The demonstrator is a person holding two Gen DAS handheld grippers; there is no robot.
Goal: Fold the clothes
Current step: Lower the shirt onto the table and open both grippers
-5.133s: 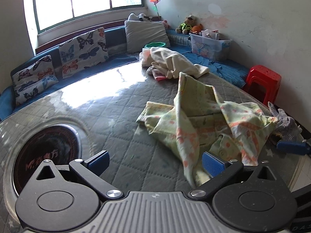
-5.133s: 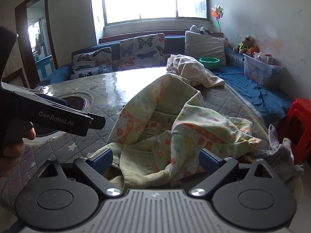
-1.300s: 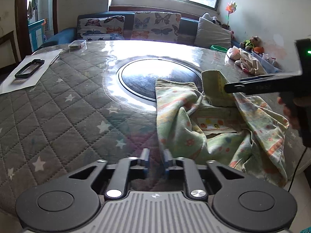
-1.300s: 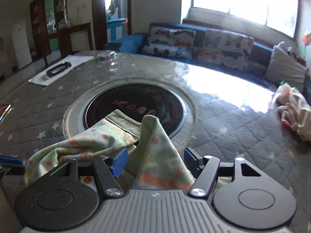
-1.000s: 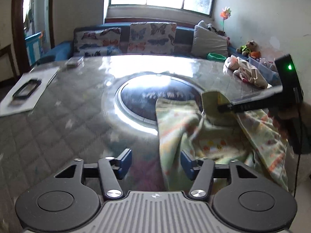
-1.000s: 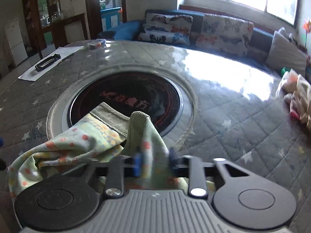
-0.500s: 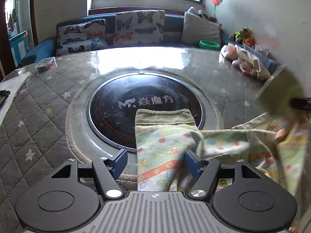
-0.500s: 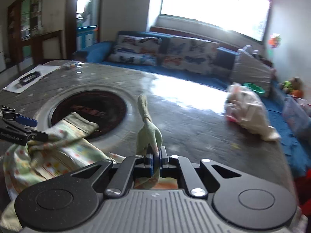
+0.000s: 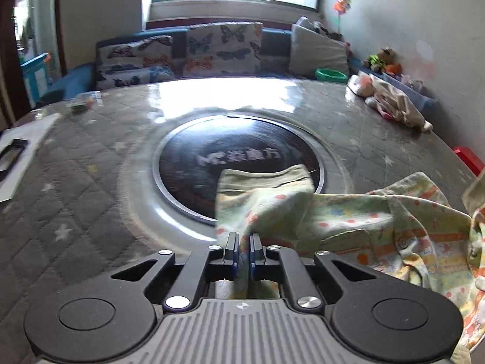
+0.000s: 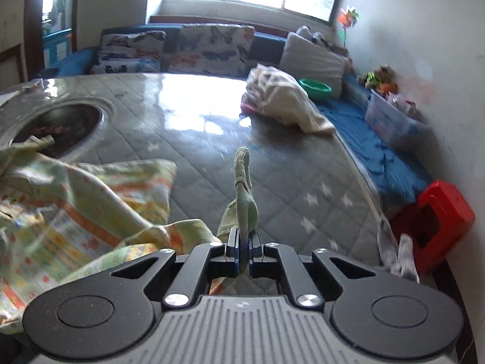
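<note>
A pale green garment (image 9: pixel 379 221) with an orange and yellow print lies on the round grey quilted table (image 9: pixel 75 166). One cuffed end rests on the table's dark centre disc (image 9: pixel 242 157). My left gripper (image 9: pixel 242 247) is shut on a fold of the garment near that cuffed end. My right gripper (image 10: pixel 242 247) is shut on another green cuff of the same garment (image 10: pixel 75 200), which stands up between the pads. The cloth spreads left of the right gripper.
A cream clothes pile (image 10: pixel 282 100) lies at the table's far edge. A blue sofa with butterfly cushions (image 9: pixel 212 51) lines the back wall. A red stool (image 10: pixel 439 212) and a grey glove (image 10: pixel 397 251) sit at the right. Paper with a black item (image 9: pixel 15 151) lies at the left.
My left gripper was open over the garment and has shut on a fold of it. My right gripper stays shut on the cuff and has swung right, stretching the cloth.
</note>
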